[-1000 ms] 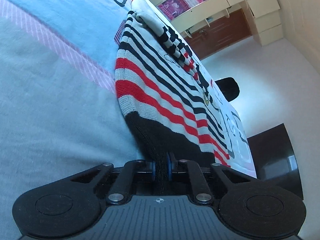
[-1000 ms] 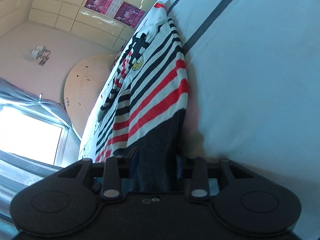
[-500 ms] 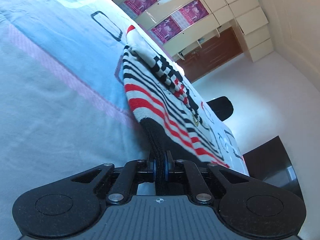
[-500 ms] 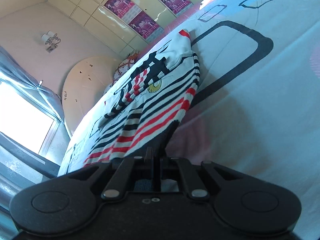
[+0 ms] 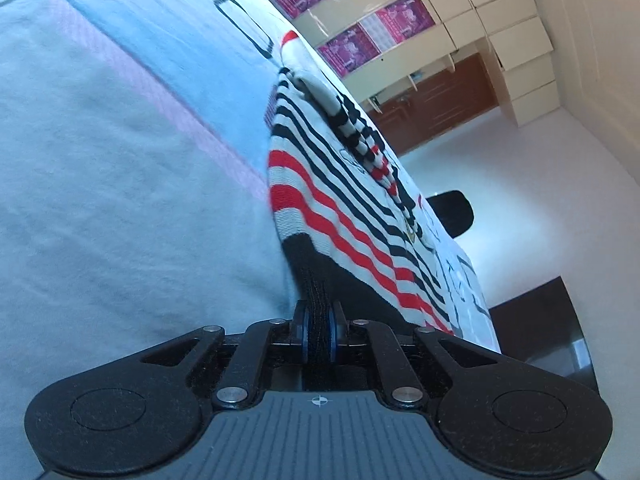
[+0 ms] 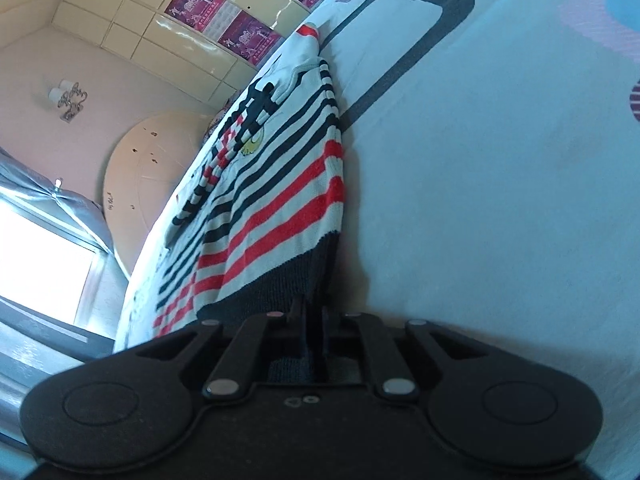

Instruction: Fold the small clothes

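Pale blue bedsheet [image 5: 120, 200], striped red-black-white sweater [image 5: 320, 184] with dark hem, left claw [image 5: 319, 332] pinching hem, right claw [image 6: 314, 320] opening around hem.

One striped sweater [image 5: 332, 200] on one bedsheet [image 5: 120, 160], gripped by two tools [image 5: 319, 334] [image 6: 314, 334].

A home bedroom: bedsheet [image 5: 120, 184], rounded headboard [image 6: 148, 168], built-in wardrobe [image 5: 480, 12].

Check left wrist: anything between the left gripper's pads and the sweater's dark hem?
Nothing. In the left wrist view the left gripper is shut directly on the dark hem of the striped sweater, which lies on the bedsheet.
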A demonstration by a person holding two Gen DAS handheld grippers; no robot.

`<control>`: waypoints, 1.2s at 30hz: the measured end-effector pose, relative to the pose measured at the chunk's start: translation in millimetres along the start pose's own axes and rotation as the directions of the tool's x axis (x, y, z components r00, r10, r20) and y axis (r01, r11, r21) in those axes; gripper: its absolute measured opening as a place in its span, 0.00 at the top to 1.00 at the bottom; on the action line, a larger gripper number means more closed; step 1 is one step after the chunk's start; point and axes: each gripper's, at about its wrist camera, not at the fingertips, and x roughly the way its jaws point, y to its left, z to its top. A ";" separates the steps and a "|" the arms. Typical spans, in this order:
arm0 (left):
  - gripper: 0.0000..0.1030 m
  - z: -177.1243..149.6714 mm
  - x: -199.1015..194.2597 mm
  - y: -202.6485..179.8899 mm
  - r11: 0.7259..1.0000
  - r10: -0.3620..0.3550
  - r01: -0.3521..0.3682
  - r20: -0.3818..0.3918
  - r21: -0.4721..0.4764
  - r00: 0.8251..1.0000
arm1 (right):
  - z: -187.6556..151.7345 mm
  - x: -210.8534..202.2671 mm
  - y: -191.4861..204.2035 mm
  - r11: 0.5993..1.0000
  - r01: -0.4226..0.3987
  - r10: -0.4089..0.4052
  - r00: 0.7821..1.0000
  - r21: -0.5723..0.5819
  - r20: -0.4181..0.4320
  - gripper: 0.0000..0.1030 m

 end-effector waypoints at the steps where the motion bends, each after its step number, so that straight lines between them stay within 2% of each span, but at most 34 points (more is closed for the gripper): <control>1: 0.87 0.8 5.4 -2.7 1.000 0.001 -0.001 -0.006 0.004 1.000 | 1.2 1.7 -1.1 1.000 -0.011 0.011 1.000 0.014 -0.002 0.81; 5: 0.86 3.9 21.8 -7.5 1.000 -0.004 0.004 -0.010 0.006 1.000 | 6.2 8.1 2.5 1.000 -0.003 0.003 1.000 0.005 -0.020 0.81; 8: 0.92 2.2 23.5 -8.3 0.999 0.022 -0.021 -0.015 0.029 1.000 | 7.1 10.1 5.6 0.998 0.038 -0.040 0.998 -0.049 -0.039 0.94; 9: 0.94 2.0 23.0 -7.9 1.000 0.015 -0.014 -0.011 0.026 1.000 | 6.9 8.9 6.1 0.998 0.038 -0.040 0.999 -0.058 -0.037 0.95; 13: 0.95 -1.6 0.9 -5.0 0.999 0.034 -0.035 0.059 0.021 0.998 | 6.7 -13.9 6.2 0.996 0.036 -0.035 0.999 -0.082 0.011 0.96; 15: 0.95 -4.7 -8.9 1.2 0.998 0.068 -0.069 0.076 0.014 0.995 | 5.4 -18.1 -0.6 0.996 0.059 -0.059 0.998 -0.072 0.004 0.96; 20: 0.95 -1.0 -3.5 4.1 0.999 0.048 -0.048 0.077 0.001 0.996 | 11.3 -10.6 4.0 0.992 0.085 -0.086 0.996 -0.096 -0.006 0.96; 23: 0.95 7.7 -9.2 2.9 0.999 0.012 -0.007 0.119 -0.043 0.993 | 22.1 -16.5 16.0 0.991 0.067 -0.064 0.997 -0.112 0.032 0.96; 28: 0.95 38.1 -9.9 -18.3 0.998 -0.056 0.062 0.203 -0.024 0.978 | 57.7 -17.4 48.4 0.984 0.027 -0.006 0.993 -0.177 0.118 0.96; 31: 0.95 70.1 4.7 -36.4 0.996 -0.089 0.088 0.244 0.015 0.966 | 89.6 -5.3 68.5 0.976 0.016 0.021 0.986 -0.216 0.167 0.96; 36: 0.95 131.4 41.5 -56.6 0.994 -0.106 0.095 0.290 0.053 0.951 | 148.1 26.0 91.6 0.965 0.012 0.042 0.979 -0.263 0.199 0.96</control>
